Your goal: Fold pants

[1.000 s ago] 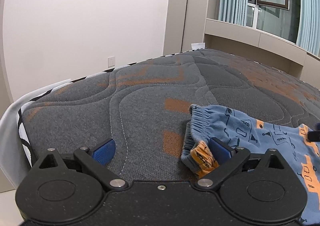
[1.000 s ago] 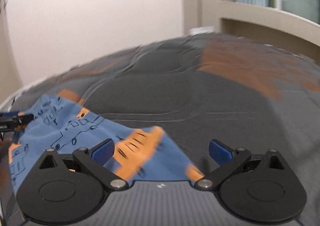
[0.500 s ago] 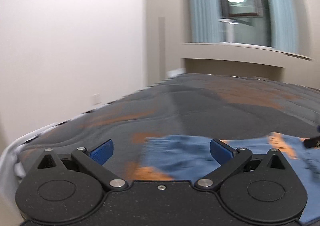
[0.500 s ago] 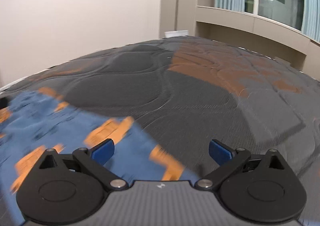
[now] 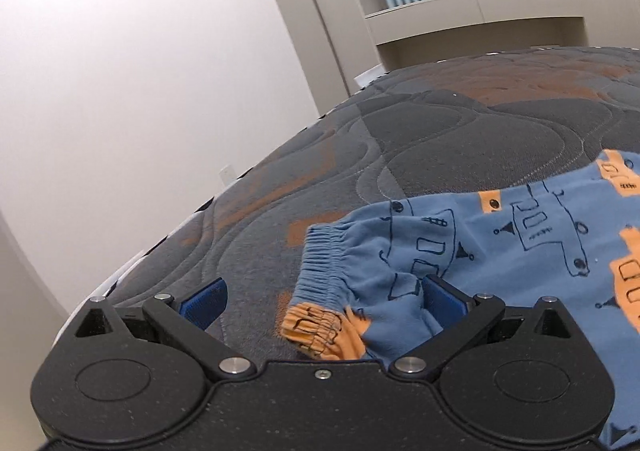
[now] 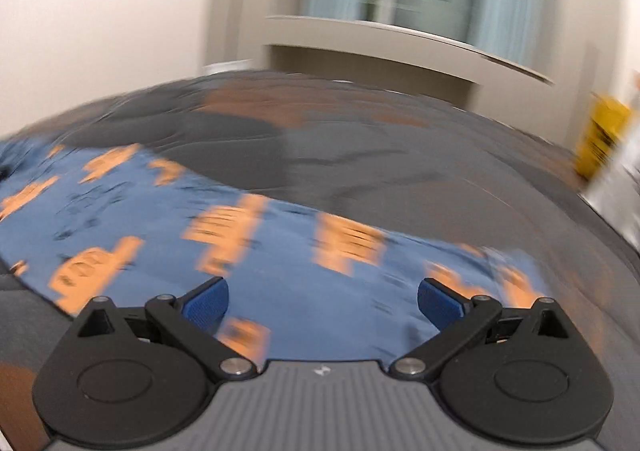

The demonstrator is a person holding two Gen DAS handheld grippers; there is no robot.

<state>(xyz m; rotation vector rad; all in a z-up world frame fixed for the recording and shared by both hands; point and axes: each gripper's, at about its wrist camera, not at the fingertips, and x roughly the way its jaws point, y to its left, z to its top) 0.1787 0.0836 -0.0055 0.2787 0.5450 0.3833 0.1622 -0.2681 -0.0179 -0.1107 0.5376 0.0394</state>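
Observation:
Blue pants with orange patches and dark line drawings lie on a grey quilted mattress. In the left wrist view the elastic waistband sits between my open fingers, with an orange inner cuff just in front. My left gripper is open and holds nothing; its right pad rests against the cloth. In the blurred right wrist view the pants spread under my right gripper, which is open and empty above the leg part.
The mattress edge drops off at the left beside a white wall. A beige window ledge and curtains stand behind the bed. A yellow object shows at the far right, blurred.
Both grippers have swung: the left now tilts and sits at the waistband again. The right has moved along over the pants, so more blue cloth lies under it. Both stay open.

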